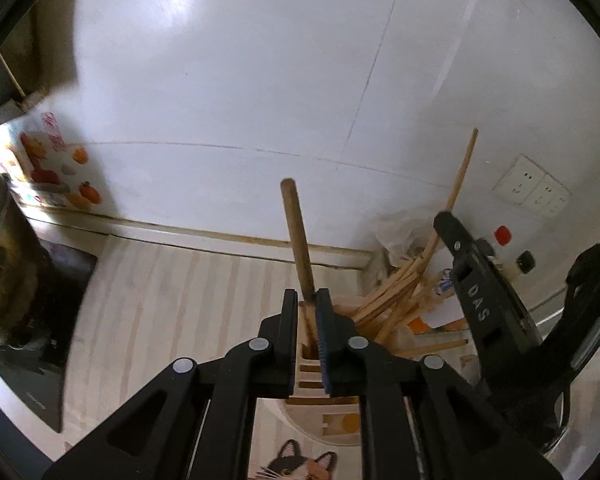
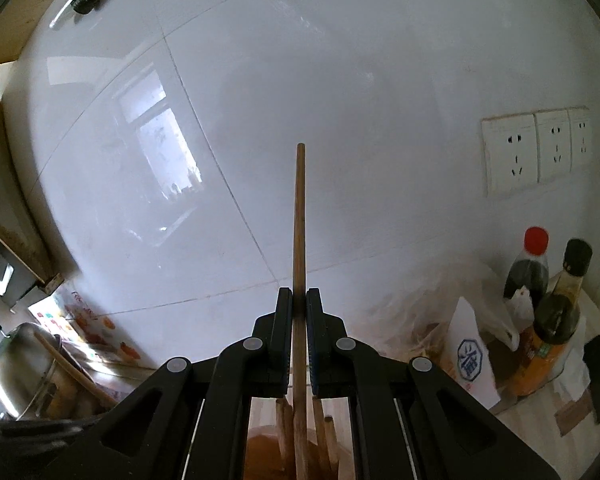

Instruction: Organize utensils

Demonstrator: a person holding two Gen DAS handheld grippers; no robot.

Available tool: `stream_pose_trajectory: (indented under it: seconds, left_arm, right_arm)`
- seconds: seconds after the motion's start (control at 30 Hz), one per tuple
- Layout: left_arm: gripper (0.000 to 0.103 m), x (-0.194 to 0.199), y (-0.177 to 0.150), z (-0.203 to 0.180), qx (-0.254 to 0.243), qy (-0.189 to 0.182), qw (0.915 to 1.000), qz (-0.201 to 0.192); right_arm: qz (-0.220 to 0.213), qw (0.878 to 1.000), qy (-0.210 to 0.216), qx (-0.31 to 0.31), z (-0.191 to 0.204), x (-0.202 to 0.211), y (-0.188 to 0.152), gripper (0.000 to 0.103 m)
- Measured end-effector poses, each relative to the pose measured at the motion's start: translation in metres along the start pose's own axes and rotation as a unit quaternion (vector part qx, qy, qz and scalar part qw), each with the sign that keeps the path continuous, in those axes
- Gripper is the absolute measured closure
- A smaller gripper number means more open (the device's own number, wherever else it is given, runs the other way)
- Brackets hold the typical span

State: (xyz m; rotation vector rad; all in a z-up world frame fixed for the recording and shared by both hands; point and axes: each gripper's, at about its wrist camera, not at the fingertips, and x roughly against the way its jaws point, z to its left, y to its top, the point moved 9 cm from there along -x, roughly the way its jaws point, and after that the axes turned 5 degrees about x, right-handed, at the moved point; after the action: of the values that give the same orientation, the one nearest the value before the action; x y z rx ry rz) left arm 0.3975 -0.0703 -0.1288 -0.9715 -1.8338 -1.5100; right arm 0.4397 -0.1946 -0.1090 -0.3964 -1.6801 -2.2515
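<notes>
**Two grippers, one chopstick each**

The left gripper (image 1: 309, 300) has its jaws clenched on one brown chopstick (image 1: 296, 232), which stands almost upright out of the wooden holder (image 1: 320, 384) below the fingers. Just to its right a loose bundle of paler chopsticks (image 1: 396, 296) fans out of the same holder — too tangled to count; one of them rises far above the rest toward the wall. The right gripper's black body shows at the right edge of this view.

The right gripper (image 2: 299, 300) grasps a single long chopstick (image 2: 300, 216), held vertical between its pads. Beneath it about four more stick ends (image 2: 284, 416) poke up from a brown container, partly hidden.

On the counter to the right stand two dark bottles (image 2: 528, 268) — one red-capped, one black-capped. Three wall sockets (image 2: 512, 156) sit in a row above. One steel pot (image 2: 24, 372) sits far left.
</notes>
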Motion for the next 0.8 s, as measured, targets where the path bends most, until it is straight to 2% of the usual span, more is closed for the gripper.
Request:
stream_pose_trajectory:
  seconds: [0.07, 0.13, 0.17, 0.2, 0.23, 0.27, 0.3, 0.4, 0.43, 0.5, 0.57, 0.63, 0.7, 0.8]
  left_arm:
    - [0.093, 0.008, 0.0, 0.0, -0.006, 0.019, 0.9997, -0.014]
    - [0.088, 0.018, 0.001, 0.001, -0.008, 0.041, 0.9987, -0.03]
    - [0.076, 0.022, 0.002, 0.003, -0.008, 0.048, 0.9981, -0.037]
    - [0.053, 0.027, 0.003, 0.005, -0.005, 0.056, 0.9975, -0.043]
    - [0.039, 0.034, 0.005, 0.007, 0.0, 0.066, 0.9965, -0.052]
    - [0.021, 0.039, 0.007, 0.01, 0.005, 0.07, 0.9957, -0.061]
    - [0.02, 0.044, 0.009, 0.013, 0.009, 0.072, 0.9949, -0.07]
    - [0.018, 0.056, 0.009, 0.02, 0.015, 0.084, 0.9931, -0.081]
    - [0.015, 0.058, 0.007, 0.022, 0.017, 0.088, 0.9927, -0.081]
    - [0.001, 0.063, 0.001, 0.025, 0.015, 0.1, 0.991, -0.088]
    - [0.0, 0.066, -0.008, 0.028, 0.003, 0.122, 0.988, -0.094]
    - [0.0, 0.063, -0.02, 0.031, -0.007, 0.142, 0.9856, -0.091]
    - [0.0, 0.06, -0.03, 0.032, -0.009, 0.148, 0.9853, -0.086]
    - [0.0, 0.053, -0.047, 0.035, -0.007, 0.158, 0.9845, -0.074]
  right_arm:
    - [0.012, 1.0, 0.001, -0.002, -0.002, -0.003, -0.007, 0.096]
    - [0.022, 1.0, 0.003, 0.003, -0.002, -0.003, -0.013, 0.096]
    - [0.03, 1.0, 0.005, 0.007, -0.002, -0.002, -0.015, 0.096]
    - [0.04, 0.999, 0.009, 0.011, -0.001, 0.0, -0.017, 0.096]
    - [0.044, 0.999, 0.011, 0.013, -0.002, 0.004, -0.018, 0.095]
    - [0.048, 0.999, 0.014, 0.016, -0.001, 0.008, -0.018, 0.094]
    - [0.053, 0.998, 0.02, 0.019, -0.001, 0.014, -0.017, 0.091]
    - [0.051, 0.998, 0.027, 0.021, -0.005, 0.035, -0.009, 0.067]
    - [0.05, 0.998, 0.024, 0.024, -0.007, 0.044, -0.005, 0.062]
    - [0.05, 0.998, 0.024, 0.021, -0.013, 0.061, 0.0, 0.055]
    - [0.058, 0.998, 0.015, 0.03, -0.017, 0.076, 0.001, 0.048]
    - [0.07, 0.996, -0.003, 0.053, -0.02, 0.091, -0.005, 0.037]
    - [0.087, 0.993, -0.016, 0.072, -0.022, 0.1, -0.011, 0.029]
    - [0.115, 0.987, -0.035, 0.109, -0.022, 0.109, -0.03, 0.011]
